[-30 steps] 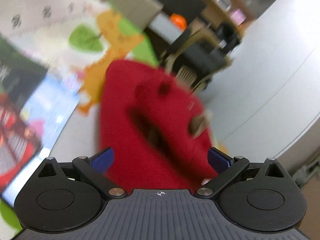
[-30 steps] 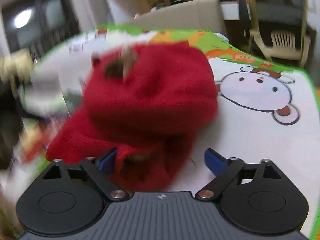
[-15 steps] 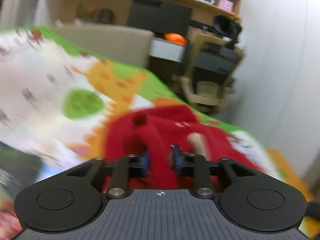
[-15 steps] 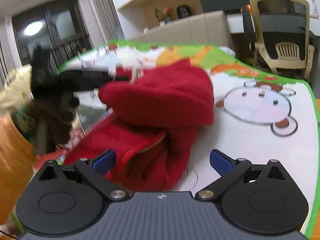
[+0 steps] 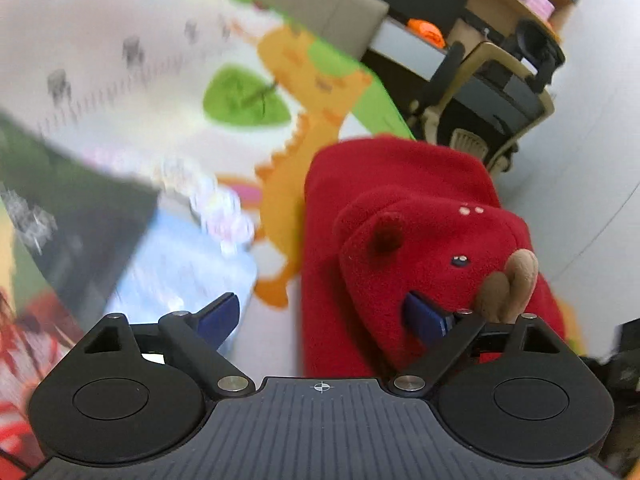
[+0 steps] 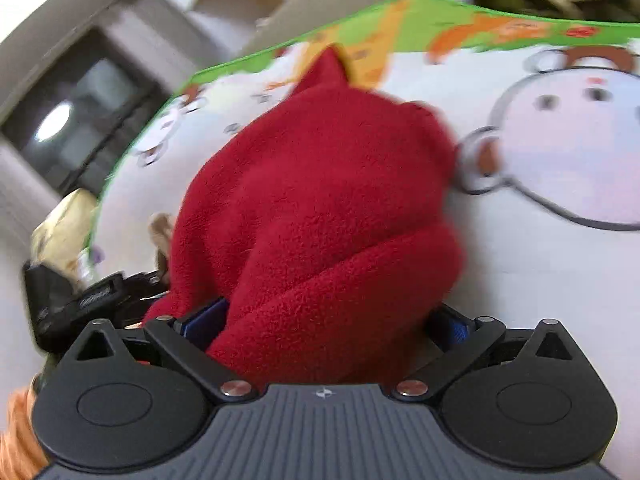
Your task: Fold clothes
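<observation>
A red fleece garment (image 5: 400, 216) lies bunched on a play mat (image 5: 132, 92) printed with cartoon animals, a green leaf and a green border. From the left wrist view its hood sits uppermost, showing a small round ear, a dark bead eye and a pair of tan stuffed antlers (image 5: 510, 284) that stand up beside the right-hand linkage. The left gripper (image 5: 324, 316) has its fingers spread wide: one blue fingertip (image 5: 218, 316) hangs over the bare mat, clear of the cloth, while the other (image 5: 424, 318) is pressed against the lower edge of the hood, so nothing is pinched between them. In the right wrist view the garment (image 6: 320, 216) fills the middle of the frame as a rounded heap, with a thick fold of fleece running down between the fingers of the right gripper (image 6: 328, 326). Those fingers also stand well apart; a blue fingertip (image 6: 204, 318) shows at one side of the fold and the other is half hidden at its far side, and I cannot tell whether they press the cloth or merely flank it. At the left of that view the black body of the other gripper (image 6: 76, 304) sits just beside the garment. A beige office chair (image 5: 492, 96) stands beyond the mat's edge. A cartoon bear face (image 6: 568, 148) is printed on the mat next to the heap.
</observation>
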Demonstrator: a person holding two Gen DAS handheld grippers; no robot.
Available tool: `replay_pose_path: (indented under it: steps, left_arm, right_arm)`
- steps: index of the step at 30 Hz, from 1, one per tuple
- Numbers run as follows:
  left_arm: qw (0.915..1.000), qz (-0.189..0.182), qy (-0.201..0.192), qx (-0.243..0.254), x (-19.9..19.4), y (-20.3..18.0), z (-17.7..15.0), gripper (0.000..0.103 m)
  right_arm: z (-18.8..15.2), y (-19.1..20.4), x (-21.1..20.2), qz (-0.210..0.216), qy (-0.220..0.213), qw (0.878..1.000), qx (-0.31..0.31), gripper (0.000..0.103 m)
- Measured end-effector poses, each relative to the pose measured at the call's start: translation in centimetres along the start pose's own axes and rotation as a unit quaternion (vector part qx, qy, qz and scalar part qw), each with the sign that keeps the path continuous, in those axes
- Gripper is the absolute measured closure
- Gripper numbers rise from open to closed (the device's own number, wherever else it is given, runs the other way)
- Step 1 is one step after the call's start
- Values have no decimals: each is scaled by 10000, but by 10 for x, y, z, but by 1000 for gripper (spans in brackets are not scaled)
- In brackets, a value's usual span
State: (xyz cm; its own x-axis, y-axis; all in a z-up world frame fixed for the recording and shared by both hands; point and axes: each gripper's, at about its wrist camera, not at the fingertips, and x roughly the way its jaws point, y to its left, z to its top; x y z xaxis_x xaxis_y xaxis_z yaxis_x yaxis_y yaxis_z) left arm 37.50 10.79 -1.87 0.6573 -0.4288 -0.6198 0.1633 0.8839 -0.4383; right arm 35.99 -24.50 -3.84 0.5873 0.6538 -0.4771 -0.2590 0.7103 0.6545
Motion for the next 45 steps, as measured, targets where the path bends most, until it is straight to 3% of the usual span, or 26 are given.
replay_pose_path:
  steps: [1,3,6,11,15,19,22,27,30,32,35,38,40,42,45]
  left_arm:
    - [9999,-110,0,-3,3,4,0,16]
    - [9995,-290,-114,51,9,7,4,34]
    - [9982,-166,-504,275,16,0,19,45]
    - [9945,309,-736,674,29,-13,27,42]
    - [9941,310,-724,739,26,-16,22,33]
    - [9959,142,-658,604,22,-13,21,37]
    - [9989,-190,-423,-27,22,5,17,37]
    - [9894,-780,-113,-1217,19,41,-2,10]
    - [9876,-1011,-86,-1201,19,38,-9,8]
    - [9884,-948,-12,-1188,27,31,-6,6]
    - [9864,-1143,-221,-1161,19,22,3,34]
    - [9886,-1109,-675,-760,-12,11,12,34]
    - [9882,-1070,-803,-753,-25,13,14,33]
    - [9916,-812,-779,-641,-22,15,12,30]
    - [9974,-69,-608,-374,-11,20,1,24]
  right_arm:
    - [2,0,6,147,-23,9999,-80,6]
    - [16,0,15,283,-80,9995,-83,6]
    - [40,2,30,157,-103,9995,-271,9]
    - [56,-5,49,-33,27,9995,-320,7]
    - [40,-21,36,-195,-17,9994,-285,1]
    - [36,-19,38,-98,-14,9998,-184,4]
    - [44,-5,45,-75,149,9990,-415,5]
    - [45,-2,44,-176,301,9979,-540,5]
    - [44,-1,45,-161,266,9983,-488,6]
    - [45,4,48,-158,241,9985,-474,6]
    - [53,23,42,-17,74,9977,-678,11]
    - [63,34,33,533,-99,9959,-723,12]
    - [67,27,41,654,-39,9966,-500,13]
    - [65,16,56,330,120,9985,-415,13]
    - [49,7,61,-357,154,9973,-616,8]
